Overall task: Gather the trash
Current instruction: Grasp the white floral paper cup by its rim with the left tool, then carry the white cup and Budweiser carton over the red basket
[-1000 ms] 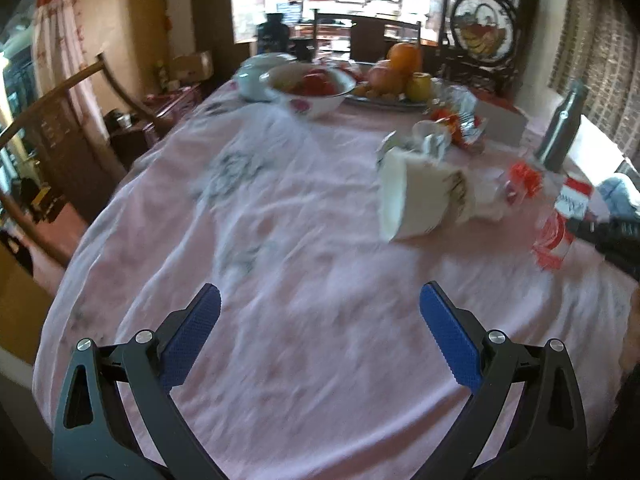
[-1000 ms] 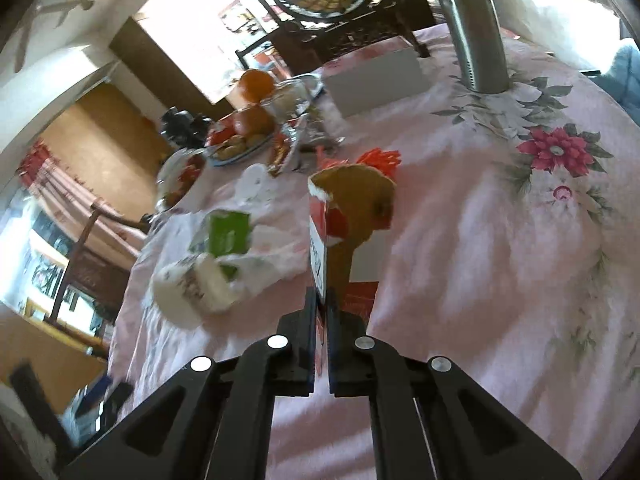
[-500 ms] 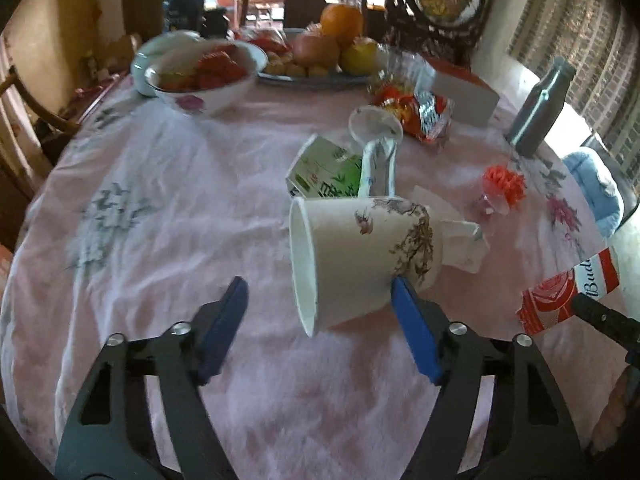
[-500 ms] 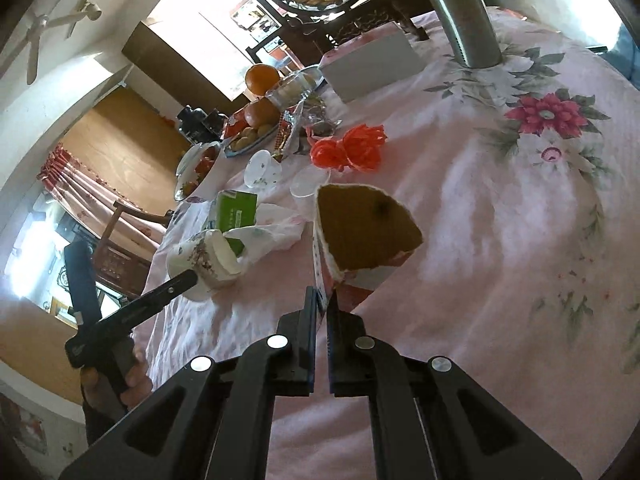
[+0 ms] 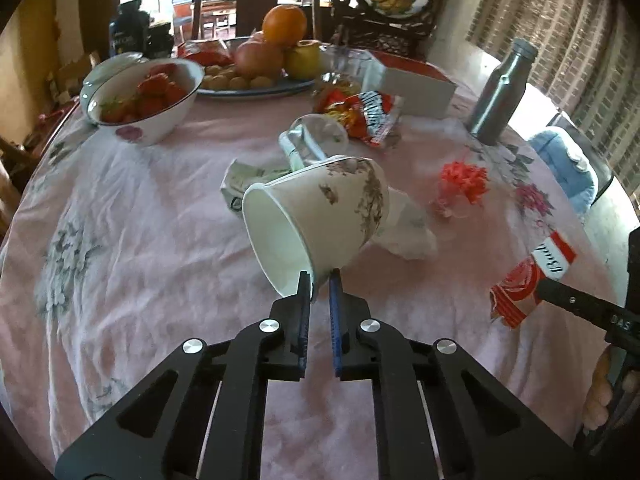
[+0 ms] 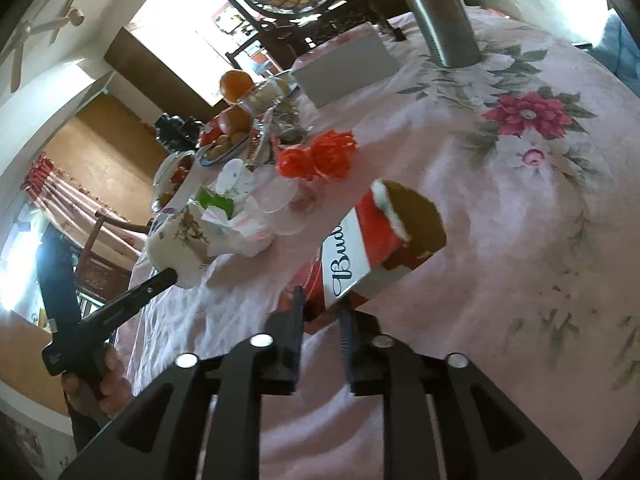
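Your left gripper (image 5: 319,280) has its fingers nearly together, pinching the rim of the white paper cup (image 5: 320,216) printed with a floral pattern; one finger sits inside the mouth and the other outside. The cup is tipped on its side with its opening facing you, held over the pink flowered tabletop (image 5: 140,240). Just behind it lie a crumpled tissue (image 5: 408,228), a flattened green carton (image 5: 244,176) and a clear plastic cup (image 5: 320,136) on its side, with a red snack wrapper (image 5: 368,116) farther back. Your right gripper (image 6: 322,312) has its fingers narrow around the lower edge of a torn red and white beer carton (image 6: 372,240), which tilts up off the cloth with its brown inside showing. Red shredded plastic (image 6: 320,156) lies beyond the carton. A steel bottle (image 5: 500,92), a white box (image 5: 416,88), a fruit plate (image 5: 260,84) and a bowl of strawberries (image 5: 148,92) stand at the far side.
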